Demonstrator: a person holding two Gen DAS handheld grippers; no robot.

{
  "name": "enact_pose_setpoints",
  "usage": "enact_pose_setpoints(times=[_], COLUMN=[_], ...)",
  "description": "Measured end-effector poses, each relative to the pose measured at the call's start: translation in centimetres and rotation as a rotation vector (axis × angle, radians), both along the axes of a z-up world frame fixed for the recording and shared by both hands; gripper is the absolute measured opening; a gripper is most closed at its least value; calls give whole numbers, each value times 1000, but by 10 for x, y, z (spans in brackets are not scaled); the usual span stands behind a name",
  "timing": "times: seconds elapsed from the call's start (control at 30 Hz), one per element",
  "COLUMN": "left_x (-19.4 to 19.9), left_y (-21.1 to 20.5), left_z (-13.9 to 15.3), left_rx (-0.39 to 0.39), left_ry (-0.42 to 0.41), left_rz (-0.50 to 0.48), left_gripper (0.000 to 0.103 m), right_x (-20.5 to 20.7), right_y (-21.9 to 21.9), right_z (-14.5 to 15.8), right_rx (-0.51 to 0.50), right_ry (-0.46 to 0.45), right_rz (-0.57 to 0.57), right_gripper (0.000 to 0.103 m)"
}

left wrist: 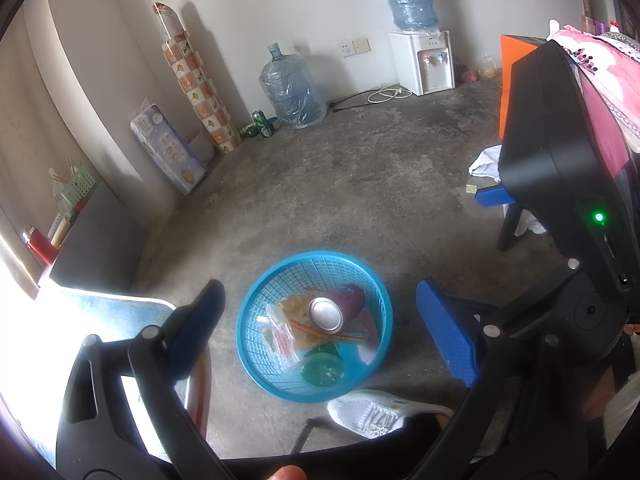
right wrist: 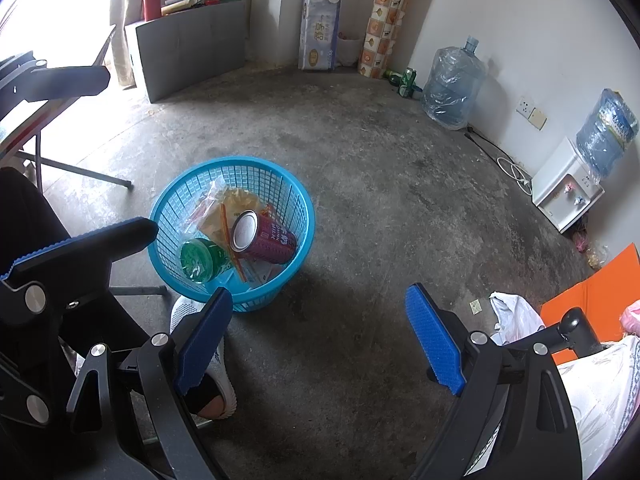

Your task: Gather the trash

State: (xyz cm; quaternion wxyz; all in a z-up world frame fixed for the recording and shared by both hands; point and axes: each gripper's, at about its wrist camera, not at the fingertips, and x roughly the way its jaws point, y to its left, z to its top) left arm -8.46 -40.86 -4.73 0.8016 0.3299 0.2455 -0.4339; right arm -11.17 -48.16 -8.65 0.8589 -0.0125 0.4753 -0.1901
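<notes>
Left tool [left wrist: 316, 320] wide, empty; right tool [right wrist: 320, 332] wide, empty; purple can [right wrist: 262, 238] in blue basket [right wrist: 280, 172].

Bare grey concrete floor [right wrist: 360, 168] carrying everything. Blue plastic mesh basket [right wrist: 276, 184] sitting mid-floor, white mesh sneaker [left wrist: 372, 412] touching its base. Clear blue water jug [right wrist: 452, 84] and green drink can [right wrist: 408, 80] standing by wall. White water dispenser [left wrist: 424, 62] sitting near corner. Crumpled white plastic bag [right wrist: 516, 316] lying beside orange flat board [right wrist: 600, 292].
</notes>
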Motion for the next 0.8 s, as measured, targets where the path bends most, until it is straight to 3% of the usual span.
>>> enact_pose_setpoints(times=[0.8], left_x=[-5], left_y=[-1], left_z=[-3], left_rx=[9], left_ry=[-3], left_rz=[8], left_gripper=[92], right_x=[3], right_y=[0], right_z=[1], right_rx=[2], right_ry=[2], right_rz=[0], right_gripper=[86])
